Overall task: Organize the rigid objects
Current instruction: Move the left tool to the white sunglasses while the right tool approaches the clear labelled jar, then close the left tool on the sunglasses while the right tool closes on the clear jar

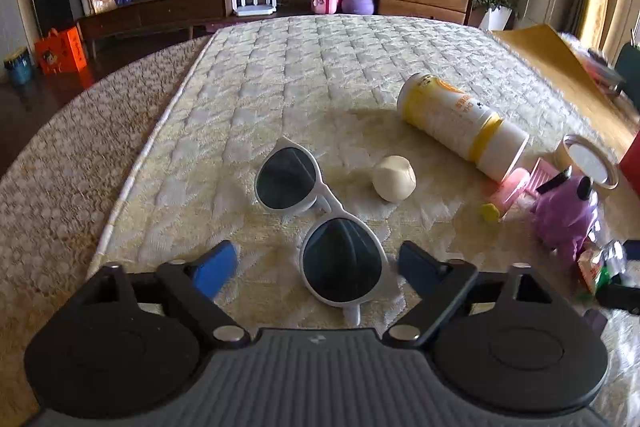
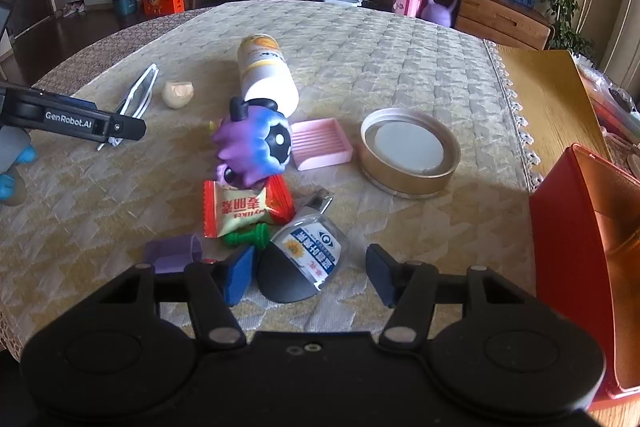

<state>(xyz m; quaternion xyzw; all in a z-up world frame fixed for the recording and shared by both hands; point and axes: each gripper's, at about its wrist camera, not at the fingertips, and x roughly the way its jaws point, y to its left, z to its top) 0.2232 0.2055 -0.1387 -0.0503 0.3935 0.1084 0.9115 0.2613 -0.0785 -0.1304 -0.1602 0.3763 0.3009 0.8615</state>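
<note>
1. The left claw point(image 1: 316, 269) is spread wide and grips nothing. The near lens of the white-framed sunglasses point(image 1: 320, 223) lies between its two blue fingers point(image 1: 214, 269), closer to the right one, with the frame's edge just beside or touching that finger; which, I cannot tell.
2. The sunglasses rest lens-down on the quilted cream cloth of the table point(image 1: 280, 75), their far lens reaching ahead of the claw. A small cream-coloured ball-like thing point(image 1: 395, 178) sits just beside the far lens, to its right.
3. Farther right, a yellow-and-white bottle point(image 1: 464, 121) lies on its side, its white cap end pointing toward a pink ribbed tray point(image 1: 516, 187) and a purple toy figure point(image 1: 566, 215).
4. The right claw point(image 2: 310, 277) is also released, fingers apart. A dark rounded object with a clear label-bearing wrapper point(image 2: 300, 267) lies between them, touching or nearly touching the left finger and well apart from the right finger.
5. Just ahead of that claw lie a red-and-cream candy packet point(image 2: 240, 211), a green plastic piece point(image 2: 248, 237) and a small purple box point(image 2: 174, 253), close together.
6. Beyond them stands the purple toy figure, with the pink tray and a round gold tin lid point(image 2: 410, 151) to its right.
7. A red box point(image 2: 576, 247) stands at the right edge of the table.
</note>
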